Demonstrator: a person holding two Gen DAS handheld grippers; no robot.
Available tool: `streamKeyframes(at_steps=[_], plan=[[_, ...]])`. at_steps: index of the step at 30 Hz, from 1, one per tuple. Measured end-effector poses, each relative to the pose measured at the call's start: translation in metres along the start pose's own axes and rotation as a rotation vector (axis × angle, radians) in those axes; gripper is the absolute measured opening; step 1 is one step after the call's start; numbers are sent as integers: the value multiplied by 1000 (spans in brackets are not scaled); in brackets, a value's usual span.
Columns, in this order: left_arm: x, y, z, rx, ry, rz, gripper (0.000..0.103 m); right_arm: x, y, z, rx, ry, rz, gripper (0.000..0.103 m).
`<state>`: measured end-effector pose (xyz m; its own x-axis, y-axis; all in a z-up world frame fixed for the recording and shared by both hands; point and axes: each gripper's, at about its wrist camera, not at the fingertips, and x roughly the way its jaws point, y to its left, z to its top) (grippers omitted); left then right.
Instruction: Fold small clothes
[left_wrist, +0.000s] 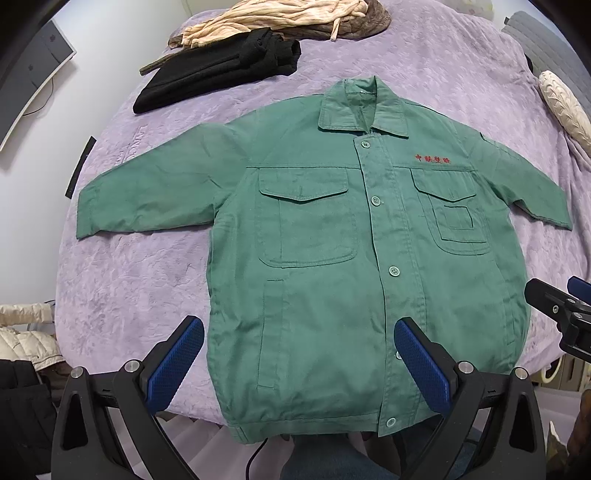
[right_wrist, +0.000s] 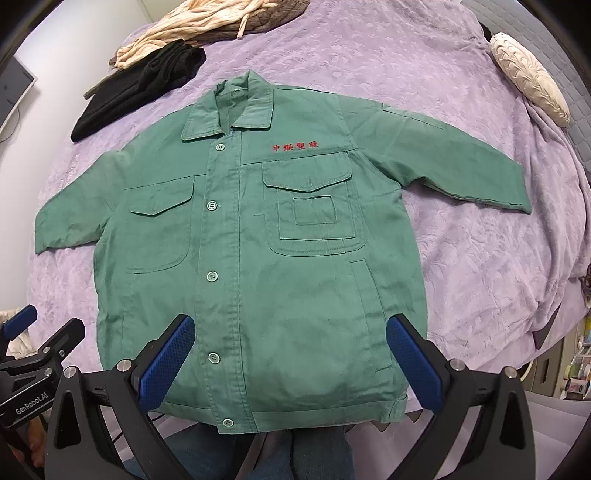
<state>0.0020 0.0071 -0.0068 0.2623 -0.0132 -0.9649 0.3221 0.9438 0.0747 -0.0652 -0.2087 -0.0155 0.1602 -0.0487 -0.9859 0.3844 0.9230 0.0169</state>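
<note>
Centrally, one green jacket (left_wrist: 332, 258) lies spread flat on the purple bedspread (left_wrist: 129, 280), buttoned, with five buttons showing and two chest pockets. Both tongs, the left gripper (left_wrist: 299, 354) and right gripper (right_wrist: 290, 350), gape wide above its hem, holding nothing. One black garment (left_wrist: 218, 74) sits upper left.

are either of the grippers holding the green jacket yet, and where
Nothing is held: left gripper and right gripper both hover open above the hem of the green jacket.
</note>
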Motion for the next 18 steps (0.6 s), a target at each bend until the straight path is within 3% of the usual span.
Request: streamKeyframes(at_steps=[18], plan=[[2, -1, -1, 1, 8, 3, 103, 3, 2, -2, 2, 2, -3, 103]])
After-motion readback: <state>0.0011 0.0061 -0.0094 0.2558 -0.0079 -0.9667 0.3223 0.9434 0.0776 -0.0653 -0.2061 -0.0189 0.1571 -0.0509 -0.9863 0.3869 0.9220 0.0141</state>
